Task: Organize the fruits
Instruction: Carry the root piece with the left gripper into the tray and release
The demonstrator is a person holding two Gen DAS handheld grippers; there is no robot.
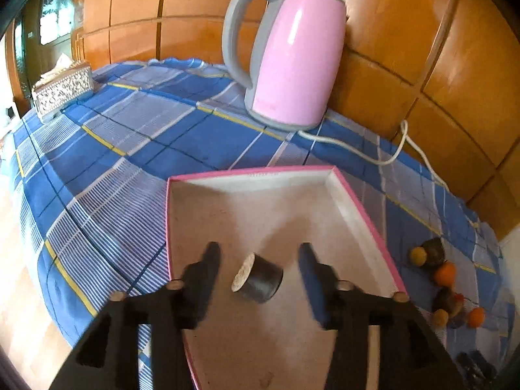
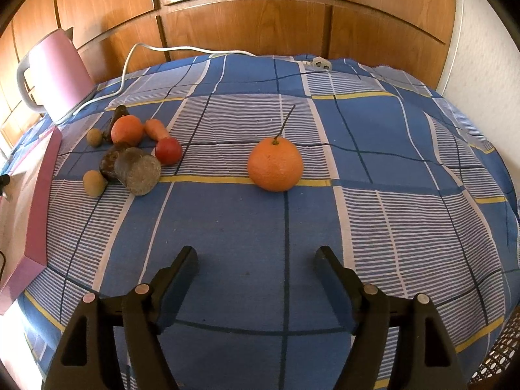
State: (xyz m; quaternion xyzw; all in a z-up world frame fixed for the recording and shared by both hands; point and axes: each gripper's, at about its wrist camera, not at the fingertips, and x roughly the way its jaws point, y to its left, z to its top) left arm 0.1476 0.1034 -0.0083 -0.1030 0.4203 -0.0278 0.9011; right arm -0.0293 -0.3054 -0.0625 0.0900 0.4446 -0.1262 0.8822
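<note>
With its jaws spread wide, the left gripper point(image 1: 258, 253) is held over the pink-rimmed box point(image 1: 357, 201), where 1 dark cut piece point(image 1: 258, 281) lies, while the right gripper point(image 2: 256, 258), equally wide, is aimed at the lone orange point(image 2: 275, 164).

A pink electric kettle point(image 1: 289, 55) with a grey handle is set upright on a blue checked tablecloth point(image 1: 130, 149), against wood-panelled cabinets point(image 2: 247, 16). A white power cord point(image 2: 162, 48) is trailed behind it, ending in an unplugged plug point(image 2: 320, 62). A patterned tissue box point(image 1: 61, 89) is placed at the far corner.
</note>
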